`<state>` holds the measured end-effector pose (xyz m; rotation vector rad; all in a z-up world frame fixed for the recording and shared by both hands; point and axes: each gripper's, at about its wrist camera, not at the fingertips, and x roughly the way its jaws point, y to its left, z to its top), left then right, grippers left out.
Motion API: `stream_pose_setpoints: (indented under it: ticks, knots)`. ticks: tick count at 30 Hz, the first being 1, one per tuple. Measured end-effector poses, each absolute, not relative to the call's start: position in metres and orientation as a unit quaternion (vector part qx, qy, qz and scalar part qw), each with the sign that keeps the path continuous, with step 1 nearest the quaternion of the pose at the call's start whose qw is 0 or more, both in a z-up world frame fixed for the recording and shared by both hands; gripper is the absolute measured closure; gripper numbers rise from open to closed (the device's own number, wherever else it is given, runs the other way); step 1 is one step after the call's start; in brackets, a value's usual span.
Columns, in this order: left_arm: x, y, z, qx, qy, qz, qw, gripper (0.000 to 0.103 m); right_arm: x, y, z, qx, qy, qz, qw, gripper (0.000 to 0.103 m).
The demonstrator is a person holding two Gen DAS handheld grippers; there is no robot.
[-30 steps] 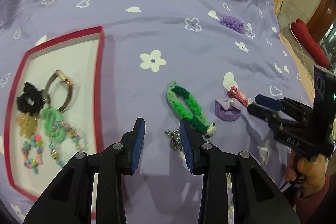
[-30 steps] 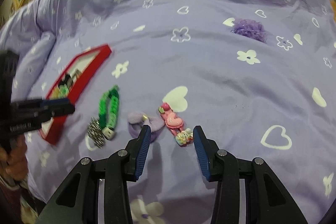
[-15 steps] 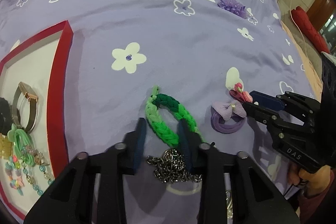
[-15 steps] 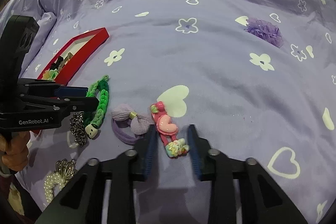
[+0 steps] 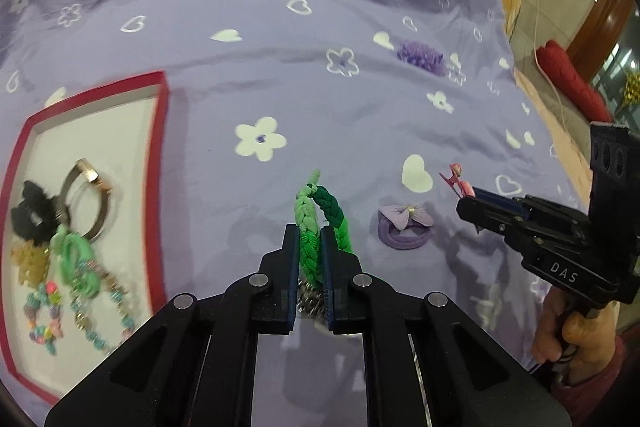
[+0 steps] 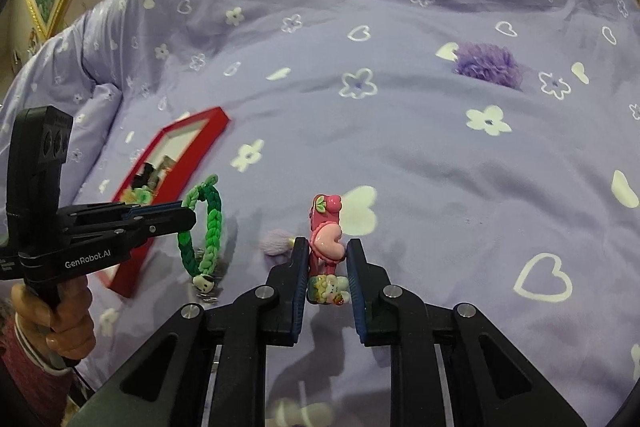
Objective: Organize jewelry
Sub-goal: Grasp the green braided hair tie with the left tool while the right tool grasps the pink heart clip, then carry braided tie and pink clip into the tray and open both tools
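Observation:
My left gripper (image 5: 310, 239) is shut on a green braided bracelet (image 5: 306, 211), whose loop stands up off the purple bedspread. The right wrist view shows that same bracelet (image 6: 210, 223) hanging from the left gripper (image 6: 188, 219). My right gripper (image 6: 327, 247) has its jaws closing on a pink heart hair clip (image 6: 326, 223), which stands upright between the pads, lifted. In the left wrist view the clip (image 5: 456, 173) sticks out of the right gripper (image 5: 464, 205). A red-rimmed tray (image 5: 160, 147) at the left holds several pieces of jewelry.
A lilac bow hair tie (image 5: 404, 231) lies on the bedspread between the grippers, with a silver chain (image 5: 310, 301) under the left fingers. A purple fluffy flower (image 6: 486, 63) lies farther back. A hand grips each handle. The bed's edge and a red cushion (image 5: 568, 83) are at the right.
Both grippers dipped to the bed and closed. The left one took the green bracelet and raised it; the right one took the pink clip and stood it upright.

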<state>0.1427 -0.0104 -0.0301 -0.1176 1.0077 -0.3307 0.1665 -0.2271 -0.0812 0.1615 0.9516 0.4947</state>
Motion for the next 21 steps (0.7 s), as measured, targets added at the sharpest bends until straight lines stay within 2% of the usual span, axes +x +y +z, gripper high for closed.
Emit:
stream_pose_setpoints:
  ticks: [21]
  knots:
    - [0.078,0.092,0.001,-0.13,0.433,-0.091,0.887,0.094,0.135,-0.123,-0.048,0.054,0.434,0.329,0.837,0.084]
